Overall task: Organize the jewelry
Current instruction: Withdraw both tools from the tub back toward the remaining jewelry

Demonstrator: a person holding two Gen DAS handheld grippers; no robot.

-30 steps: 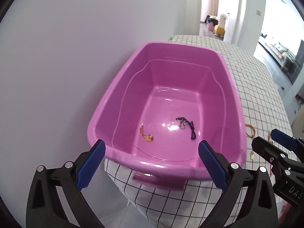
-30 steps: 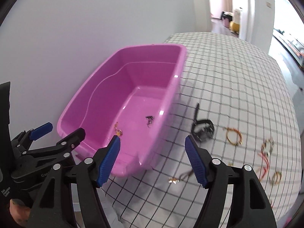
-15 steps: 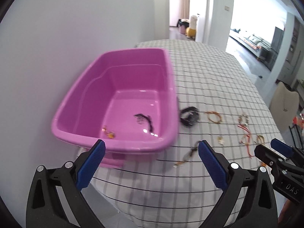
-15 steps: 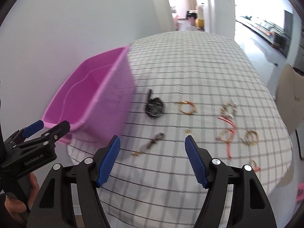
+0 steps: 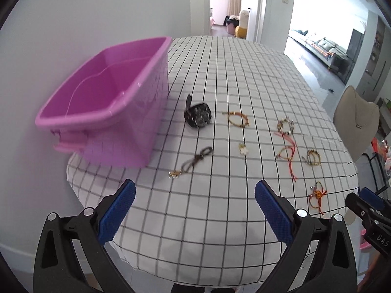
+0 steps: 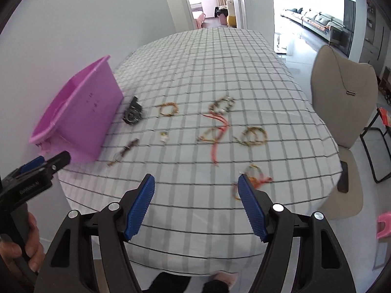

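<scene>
Several pieces of jewelry lie spread on the checked tablecloth (image 5: pixel 220 207). A black watch (image 5: pixel 198 116) sits beside the pink tub (image 5: pixel 102 112), with a dark cord bracelet (image 5: pixel 193 162) nearer to me. Further right are a gold bracelet (image 5: pixel 238 119), a small flower charm (image 5: pixel 243 149), a beaded bracelet (image 5: pixel 285 125), red cords (image 5: pixel 289 152) and a red-and-gold charm (image 5: pixel 316 195). My left gripper (image 5: pixel 194 210) hangs open and empty over the table's near edge. My right gripper (image 6: pixel 196 204) is open too, its right pad next to the red-and-gold charm (image 6: pixel 256 178). The watch (image 6: pixel 132 114) looks blurred there.
The pink tub (image 6: pixel 80 117) stands at the table's left by a white wall (image 5: pixel 73 24). A beige chair (image 6: pixel 342 112) is at the right side. A hand (image 6: pixel 31 241) holds the left gripper's handle. A doorway and a living room lie beyond the table.
Both grippers have swung right, away from the tub and out over the jewelry on the cloth. Their jaws have stayed open. The tub's inside has slipped out of view.
</scene>
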